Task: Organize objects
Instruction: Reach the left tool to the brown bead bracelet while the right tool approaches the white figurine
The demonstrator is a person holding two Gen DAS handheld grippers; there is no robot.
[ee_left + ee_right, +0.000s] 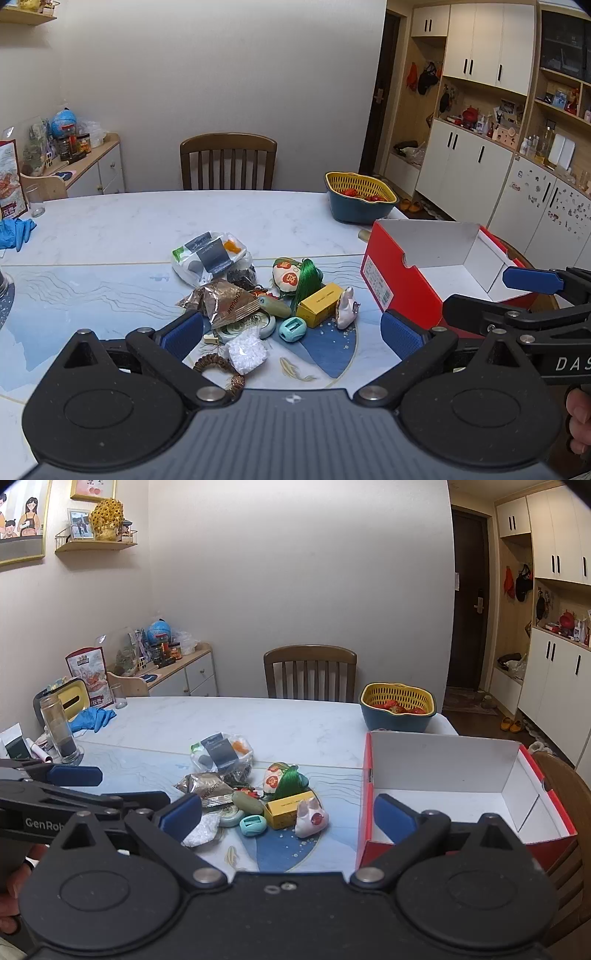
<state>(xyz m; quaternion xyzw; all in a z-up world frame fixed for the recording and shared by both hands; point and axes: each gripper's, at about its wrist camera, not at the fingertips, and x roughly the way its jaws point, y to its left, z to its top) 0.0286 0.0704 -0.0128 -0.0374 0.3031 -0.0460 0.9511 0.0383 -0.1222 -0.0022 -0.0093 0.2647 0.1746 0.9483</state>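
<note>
A pile of small objects lies mid-table: a clear plastic bag (212, 258), a brown foil packet (225, 301), a green tassel charm (306, 277), a yellow box (319, 302), a white figurine (347, 304), a teal round item (292, 328), a white crumpled packet (246, 350). A red shoebox (402, 273) with a white inside stands open and empty to the right (443, 801). My left gripper (291, 334) is open and empty above the pile's near edge. My right gripper (288, 814) is open and empty between pile (280, 808) and box.
A yellow-and-blue basket (360, 201) with red items sits at the far right of the table (147, 221). Blue gloves (16, 229) and a glass (59, 731) are at the left. A wooden chair (228, 160) stands behind the table; another is beside the box.
</note>
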